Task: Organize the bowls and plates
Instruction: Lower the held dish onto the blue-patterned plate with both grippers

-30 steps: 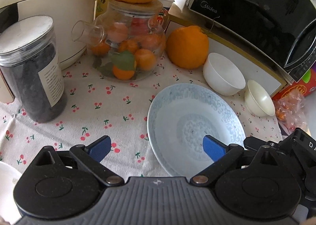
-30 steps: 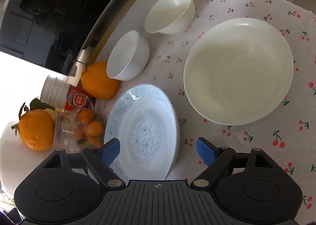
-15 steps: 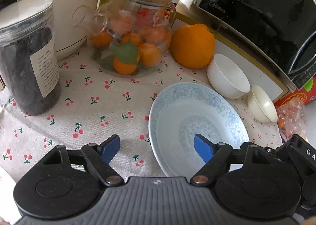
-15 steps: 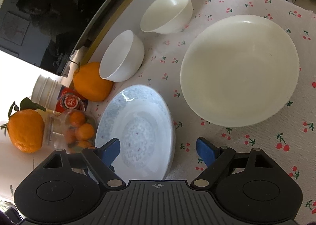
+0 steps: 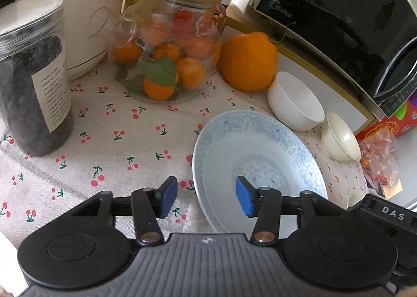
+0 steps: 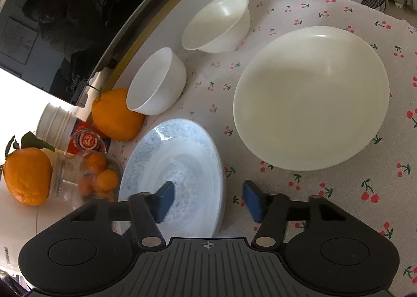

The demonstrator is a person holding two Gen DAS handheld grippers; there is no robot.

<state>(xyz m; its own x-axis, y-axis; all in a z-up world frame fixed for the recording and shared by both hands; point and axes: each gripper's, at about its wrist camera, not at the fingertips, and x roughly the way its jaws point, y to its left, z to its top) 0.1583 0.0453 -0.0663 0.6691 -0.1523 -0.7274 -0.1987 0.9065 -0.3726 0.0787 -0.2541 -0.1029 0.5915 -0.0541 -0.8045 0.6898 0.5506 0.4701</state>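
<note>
Both the left gripper (image 5: 206, 199) and right gripper (image 6: 208, 201) straddle opposite rims of the round pale-blue patterned ceramic plate (image 5: 256, 166) on the cherry-print table (image 5: 117, 127); jaws have just been narrowing (pads not yet touching).

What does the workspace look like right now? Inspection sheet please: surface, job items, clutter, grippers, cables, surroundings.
Surface: cherry-print tablecloth.
Job's things: blue patterned plate, cream plate, white bowl and cream bowl, all separate.
Clutter: glass jar of oranges, large orange, dark-filled canister.
Grippers: left gripper and right gripper just been closing, each straddling the blue plate's rim, pads not touching.
Cables: nothing seen.
Surroundings: microwave.
</note>
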